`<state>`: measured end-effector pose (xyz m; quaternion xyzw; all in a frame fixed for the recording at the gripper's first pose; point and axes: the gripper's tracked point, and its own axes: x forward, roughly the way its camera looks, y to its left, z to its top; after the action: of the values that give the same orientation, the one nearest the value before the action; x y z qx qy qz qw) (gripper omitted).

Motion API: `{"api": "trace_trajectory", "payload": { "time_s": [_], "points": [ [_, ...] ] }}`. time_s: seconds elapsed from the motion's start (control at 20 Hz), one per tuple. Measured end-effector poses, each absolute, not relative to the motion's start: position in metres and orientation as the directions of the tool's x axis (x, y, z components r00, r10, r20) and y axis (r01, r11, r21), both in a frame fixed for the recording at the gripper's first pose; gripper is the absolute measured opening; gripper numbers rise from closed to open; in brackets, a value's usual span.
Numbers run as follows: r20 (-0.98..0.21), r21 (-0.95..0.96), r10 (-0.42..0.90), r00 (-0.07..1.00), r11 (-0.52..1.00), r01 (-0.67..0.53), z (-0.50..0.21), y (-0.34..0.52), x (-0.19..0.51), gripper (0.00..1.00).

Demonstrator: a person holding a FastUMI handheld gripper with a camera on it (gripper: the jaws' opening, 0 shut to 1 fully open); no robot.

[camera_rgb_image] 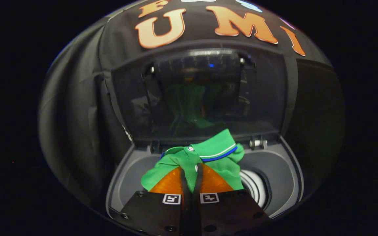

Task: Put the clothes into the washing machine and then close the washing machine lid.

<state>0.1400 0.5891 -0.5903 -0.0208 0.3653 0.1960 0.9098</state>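
Black cloth wall (77, 108) (creased, perhaps loosely hung) stands behind and to both sides of everything.

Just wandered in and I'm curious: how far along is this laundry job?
Midway. The gripper has its fingers pinched shut on a green polo shirt, held above the washing machine's open drum. Nothing looks finished yet. Left: drop the shirt in, then close the raised lid.
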Motion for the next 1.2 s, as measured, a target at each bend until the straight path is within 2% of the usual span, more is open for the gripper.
{"api": "trace_trajectory", "payload": {
  "time_s": [0.3,0.6,0.7,0.75,1.0,1.2],
  "points": [
    [-0.837,0.145,0.252,0.486,0.958,-0.247,-0.647,0.569,0.116,0.08],
    [-0.804,0.111,0.264,0.533,0.947,-0.302,-0.629,0.572,0.131,0.08],
    [-0.817,0.116,0.265,0.512,0.946,-0.303,-0.632,0.576,0.131,0.10],
    [-0.838,0.108,0.252,0.484,0.946,-0.305,-0.637,0.574,0.127,0.24],
    [-0.845,0.089,0.228,0.483,0.952,-0.294,-0.635,0.568,0.127,0.99],
    [-0.845,0.096,0.228,0.484,0.955,-0.281,-0.632,0.566,0.125,0.99]
  ]
}}
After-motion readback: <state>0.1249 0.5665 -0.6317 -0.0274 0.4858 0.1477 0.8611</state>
